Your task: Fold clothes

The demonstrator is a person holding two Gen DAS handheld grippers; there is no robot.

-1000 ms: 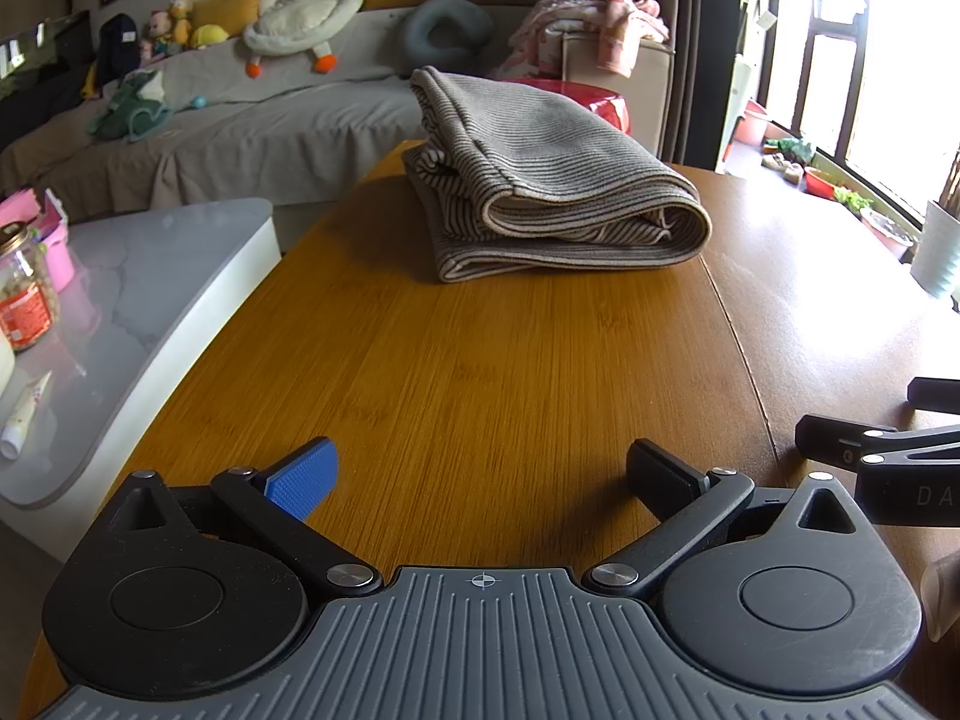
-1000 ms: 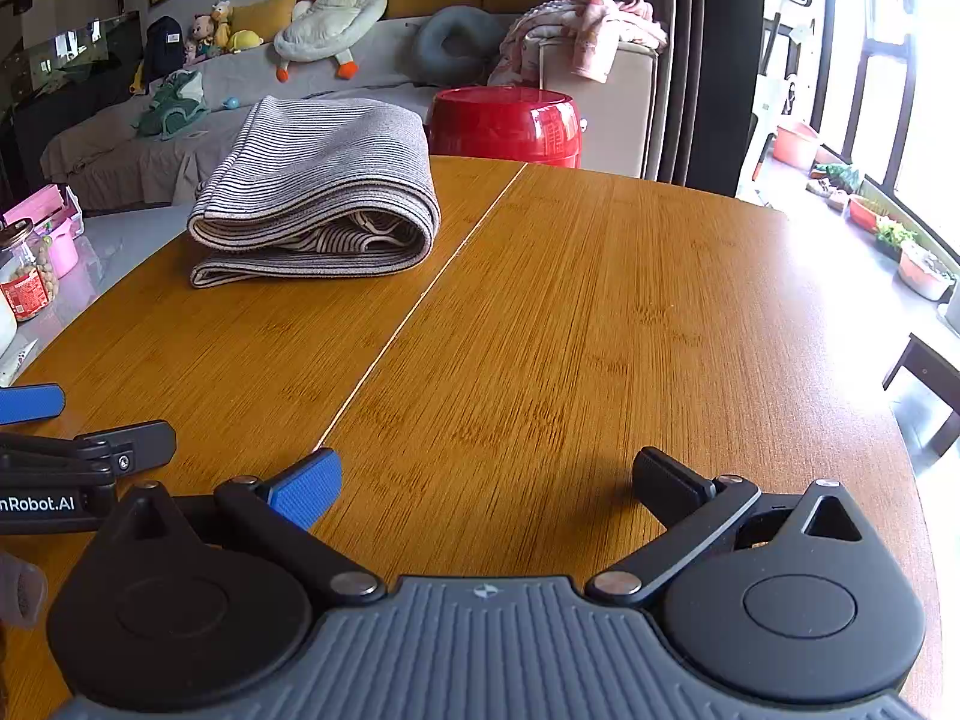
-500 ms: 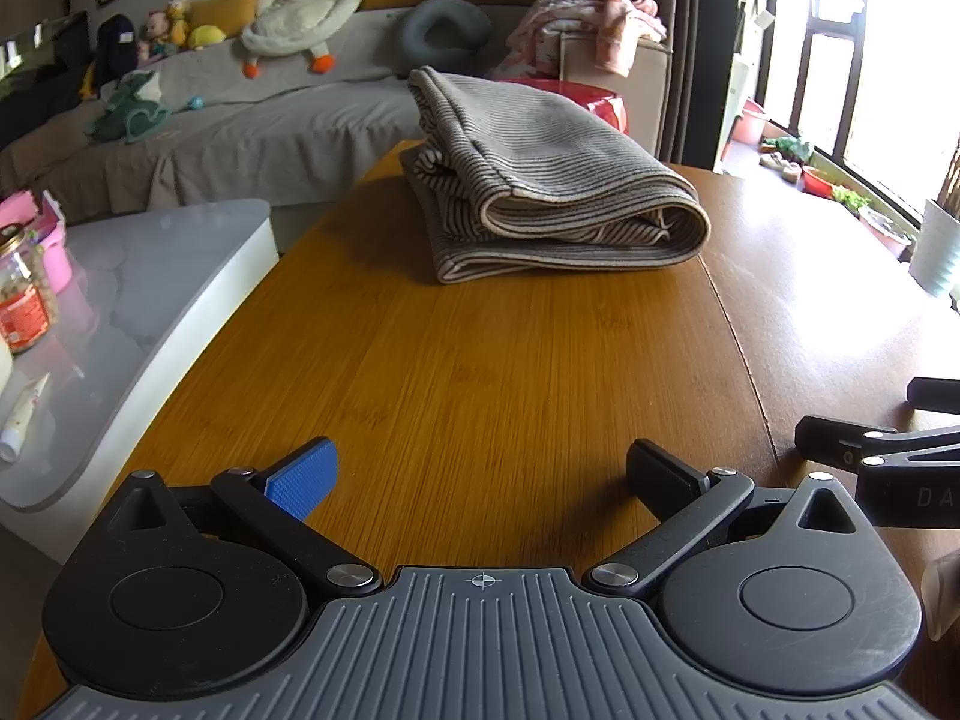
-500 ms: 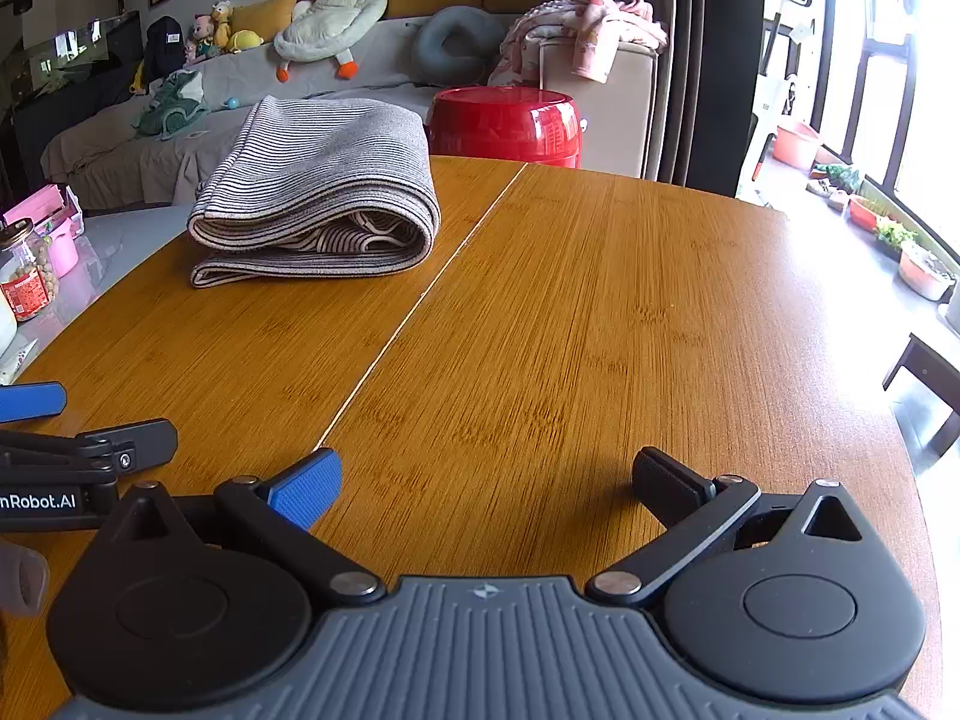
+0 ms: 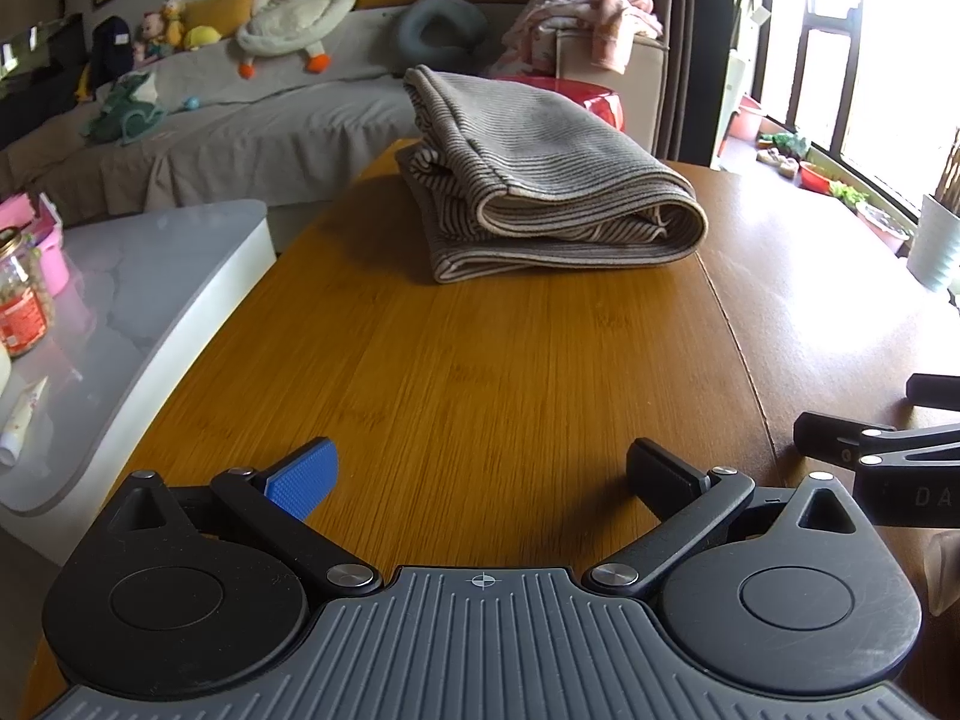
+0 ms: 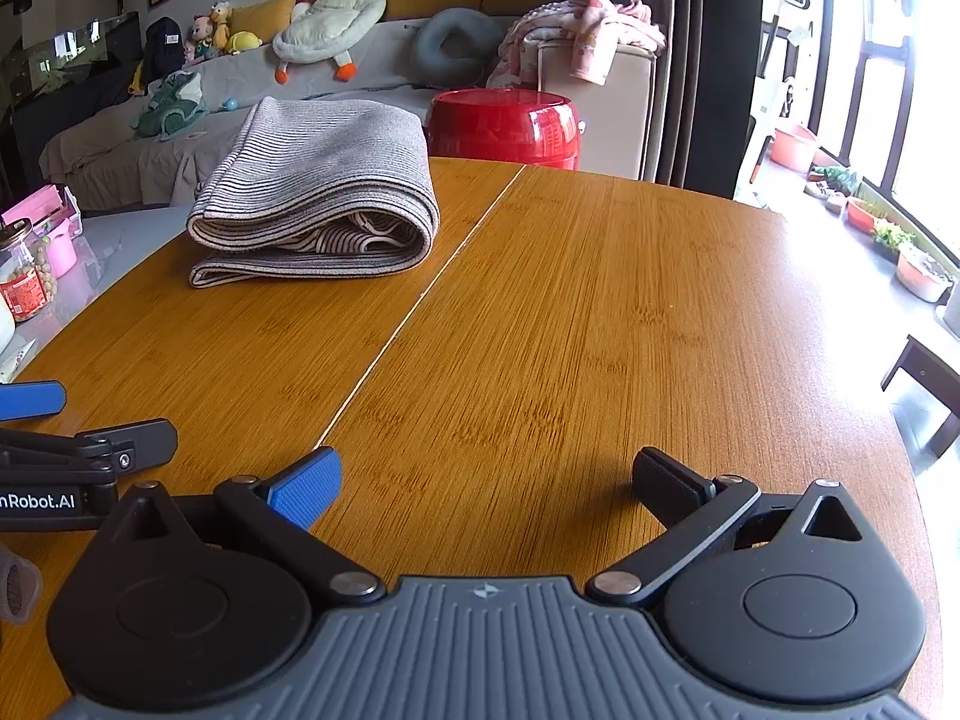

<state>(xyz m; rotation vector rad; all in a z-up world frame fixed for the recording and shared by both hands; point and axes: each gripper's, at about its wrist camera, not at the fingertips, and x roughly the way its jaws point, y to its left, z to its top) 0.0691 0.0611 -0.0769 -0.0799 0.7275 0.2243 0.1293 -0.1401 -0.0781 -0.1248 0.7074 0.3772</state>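
I see the striped cloth [image 5: 540, 180] already folded into a neat pile at the far side of the worktop [image 5: 480, 372]. My left hand-held gripper [image 5: 480, 468] and right hand-held gripper [image 6: 486, 474] are both spread wide and hold nothing. I think the folding is done.

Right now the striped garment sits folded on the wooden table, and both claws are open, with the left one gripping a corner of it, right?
Not quite. The left claw grips nothing: the left wrist view shows it open over bare wooden table, well short of the folded striped garment. The right claw is open too.
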